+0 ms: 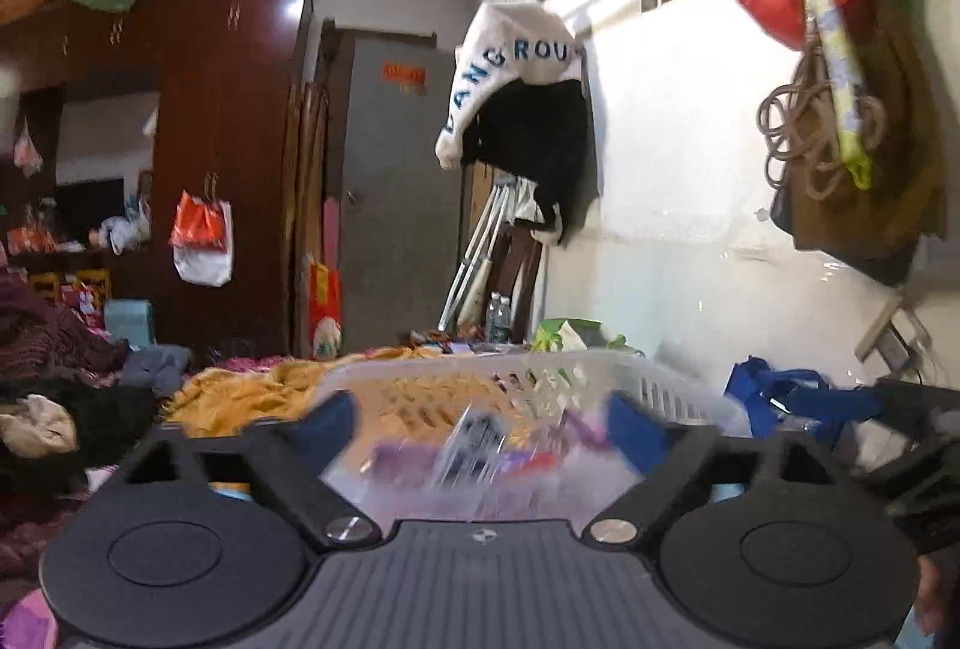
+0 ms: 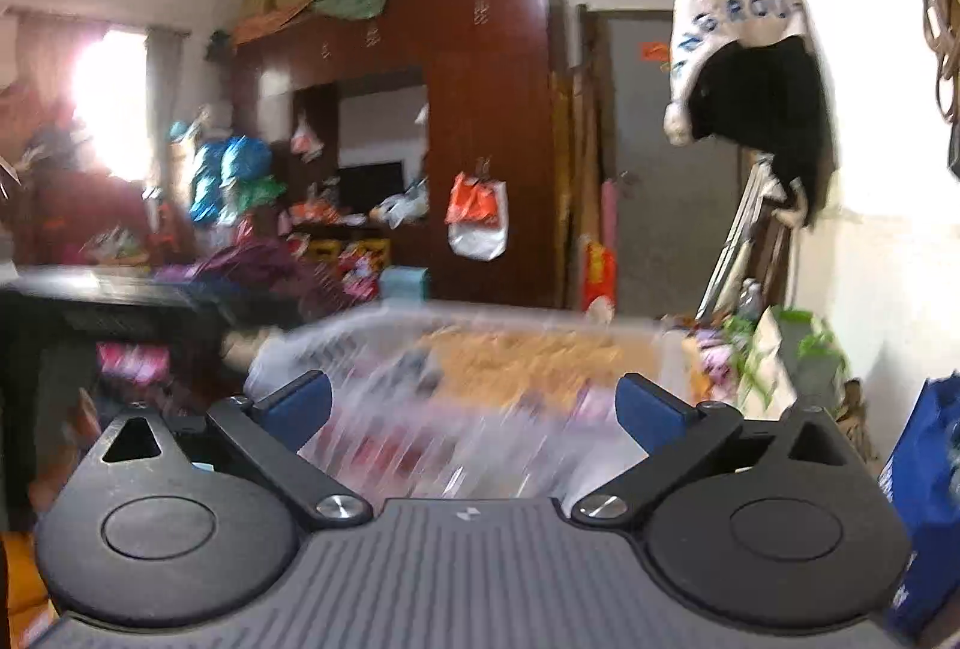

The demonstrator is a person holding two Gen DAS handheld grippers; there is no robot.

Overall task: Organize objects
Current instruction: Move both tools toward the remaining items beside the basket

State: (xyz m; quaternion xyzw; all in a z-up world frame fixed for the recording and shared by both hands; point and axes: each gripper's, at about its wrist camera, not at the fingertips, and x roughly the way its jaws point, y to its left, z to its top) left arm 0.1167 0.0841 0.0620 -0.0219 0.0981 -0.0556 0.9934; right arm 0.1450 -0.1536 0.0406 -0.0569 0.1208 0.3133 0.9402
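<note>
A white slotted plastic basket point(image 1: 600, 379) sits on the bed in front of my left gripper point(image 1: 480, 424), which is open and empty over its near side. Blurred packets point(image 1: 474, 445) in purple, blue and red lie inside it. In the right wrist view the same basket point(image 2: 336, 343) is blurred by motion, and my right gripper point(image 2: 474, 406) is open and empty just before it, with several blurred colourful packets point(image 2: 432, 439) between its fingers.
An orange-yellow blanket point(image 1: 252, 391) covers the bed beyond the basket. A blue bag point(image 1: 780, 397) lies at the right by the white wall. A dark wardrobe point(image 1: 228, 139) and a grey door point(image 1: 390, 181) stand behind. The other gripper's black body point(image 2: 90, 313) is at left.
</note>
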